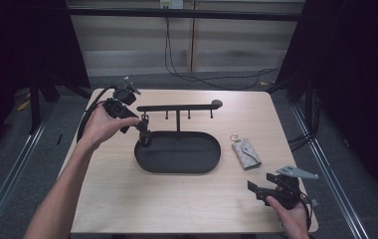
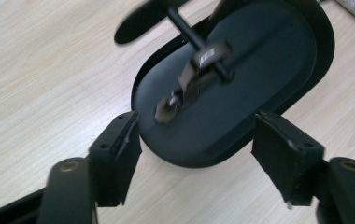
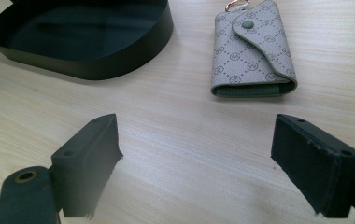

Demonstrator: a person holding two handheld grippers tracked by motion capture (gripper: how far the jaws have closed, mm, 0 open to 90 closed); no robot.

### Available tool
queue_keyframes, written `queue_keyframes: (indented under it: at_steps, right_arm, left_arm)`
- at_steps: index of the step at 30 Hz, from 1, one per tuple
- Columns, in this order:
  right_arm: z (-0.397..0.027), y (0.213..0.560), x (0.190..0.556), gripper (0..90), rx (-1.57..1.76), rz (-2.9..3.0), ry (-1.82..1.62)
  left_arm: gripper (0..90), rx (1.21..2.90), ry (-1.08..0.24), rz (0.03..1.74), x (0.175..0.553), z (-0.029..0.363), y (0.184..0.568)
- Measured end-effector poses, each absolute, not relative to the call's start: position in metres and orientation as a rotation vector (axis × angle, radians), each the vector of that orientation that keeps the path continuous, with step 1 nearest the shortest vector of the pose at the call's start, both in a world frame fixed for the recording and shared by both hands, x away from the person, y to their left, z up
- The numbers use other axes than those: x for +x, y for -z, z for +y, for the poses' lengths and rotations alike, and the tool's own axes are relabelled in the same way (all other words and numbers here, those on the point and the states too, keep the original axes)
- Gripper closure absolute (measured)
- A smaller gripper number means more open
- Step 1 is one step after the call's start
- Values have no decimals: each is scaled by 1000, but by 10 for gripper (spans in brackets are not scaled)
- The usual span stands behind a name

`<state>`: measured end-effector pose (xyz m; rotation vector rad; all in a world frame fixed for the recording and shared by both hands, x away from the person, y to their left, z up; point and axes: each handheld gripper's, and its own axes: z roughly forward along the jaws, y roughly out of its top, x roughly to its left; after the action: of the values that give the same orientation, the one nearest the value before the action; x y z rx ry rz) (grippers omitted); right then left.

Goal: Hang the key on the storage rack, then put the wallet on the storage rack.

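Note:
A black rack stands mid-table: an oval tray [image 1: 204, 154] [image 2: 269, 60] [image 3: 96, 65] with a post and a hook bar [image 1: 177, 107] [image 2: 189, 35] above it. A dark brown key holder [image 1: 145, 138] [image 2: 192, 79] hangs from the bar's left hook, over the tray's left end. My left gripper [image 1: 140, 127] [image 2: 196, 140] is open just short of it; the holder lies beyond the jaw tips, untouched. A beige patterned key pouch [image 1: 246, 152] [image 3: 252, 51] with a ring lies flat to the right of the tray. My right gripper [image 1: 261, 183] [image 3: 194, 154] rests open near the front right, its jaws holding nothing and pointing at the pouch.
The bar carries three more bare hooks [image 1: 188, 115] to the right of the hung holder. The wooden table [image 1: 177, 199] has open room in front of the tray. A cable [image 1: 85, 119] trails from the left gripper past the table's left edge.

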<state>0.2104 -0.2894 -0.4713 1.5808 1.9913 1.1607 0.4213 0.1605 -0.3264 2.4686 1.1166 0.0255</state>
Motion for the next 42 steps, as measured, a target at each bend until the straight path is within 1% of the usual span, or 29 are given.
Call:
queue_keyframes:
  at_steps: [2,5,7,9,11,12,15,17,19,23,25,26,32,38,39,41,42]
  right_arm:
    - [-289,471,210,151,1577,1993,-1156]
    - [-289,471,210,151,1575,1993,-1153]
    - [-289,471,209,152,1577,1990,-1155]
    - [-289,471,209,152,1572,1992,-1154]
    - [-289,471,209,152,1571,1989,-1154]
    - [-289,470,209,152,1570,1987,-1155]
    - [-289,470,209,152,1569,1990,-1152]
    - [-289,470,209,152,1569,1990,-1155]
    - [-289,471,210,152,1573,1990,-1155]
    - [-289,471,211,153,1578,1989,-1151]
    - [-289,471,211,153,1579,1988,-1151]
    - [-289,471,211,153,1581,1985,-1151]
    - [-288,470,210,154,1575,1985,-1151]
    - [-290,471,211,154,1586,1979,-1149]
    - [-290,471,211,154,1584,1980,-1151]
    - [-289,471,211,157,1581,1987,-1150]
    - [-289,471,211,157,1581,1987,-1150]
  left_arm:
    - [265,2435,-61,1098,414,168,326]
    - [252,2406,-75,1073,409,172,325]
    - [208,2386,-93,1050,404,175,325]
    - [199,2336,-141,1015,397,178,325]
    - [165,2301,-118,983,394,180,326]
    - [172,2294,-103,970,393,181,327]
    - [173,2293,-119,937,387,181,330]
    - [171,2287,-75,919,384,181,333]
    - [171,2303,-94,891,380,183,336]
    - [176,2283,-150,917,370,190,343]
    - [182,2244,-189,927,365,197,344]
    - [183,2222,-186,935,362,206,348]
    - [187,2172,-203,954,349,221,357]
    - [187,2119,-194,937,331,228,371]
    - [192,2106,-173,926,330,230,374]
    - [218,2096,-210,954,326,233,381]
    - [218,2086,-191,962,326,234,385]
